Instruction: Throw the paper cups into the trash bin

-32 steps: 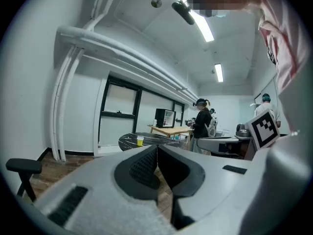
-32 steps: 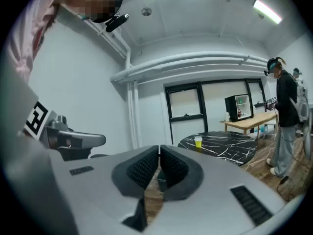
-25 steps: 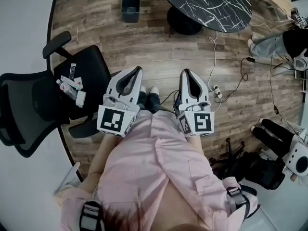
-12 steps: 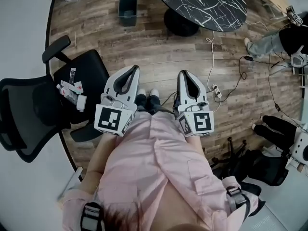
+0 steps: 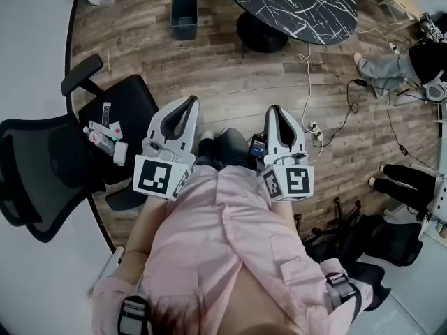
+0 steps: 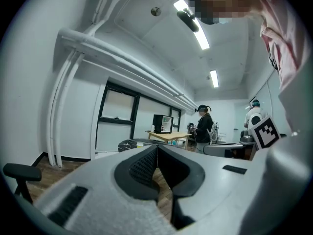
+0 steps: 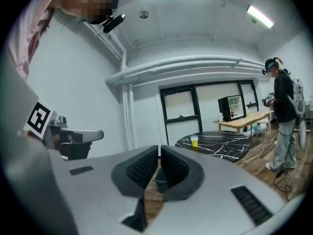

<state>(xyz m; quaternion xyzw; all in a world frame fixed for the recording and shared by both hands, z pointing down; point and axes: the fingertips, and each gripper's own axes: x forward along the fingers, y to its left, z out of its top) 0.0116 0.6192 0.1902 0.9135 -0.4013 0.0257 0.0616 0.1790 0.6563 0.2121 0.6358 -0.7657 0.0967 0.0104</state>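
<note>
In the head view both grippers are held level in front of the person's waist, over the wooden floor. My left gripper is shut and empty, its tips meeting in the left gripper view. My right gripper is also shut on nothing, pads together. A dark square trash bin stands on the floor ahead, and shows small below the jaws as the bin in the right gripper view. A yellow paper cup stands on the round black marble table, far from both grippers.
A black office chair with small items on its seat stands at the left. Cables and a power strip lie on the floor at the right. Other people and a dark bag are at the right. A person stands by a wooden desk.
The bin and table have slid slightly upward in the head view. Both grippers stay shut at nearly the same spot, the left one drifting a little to the left.
</note>
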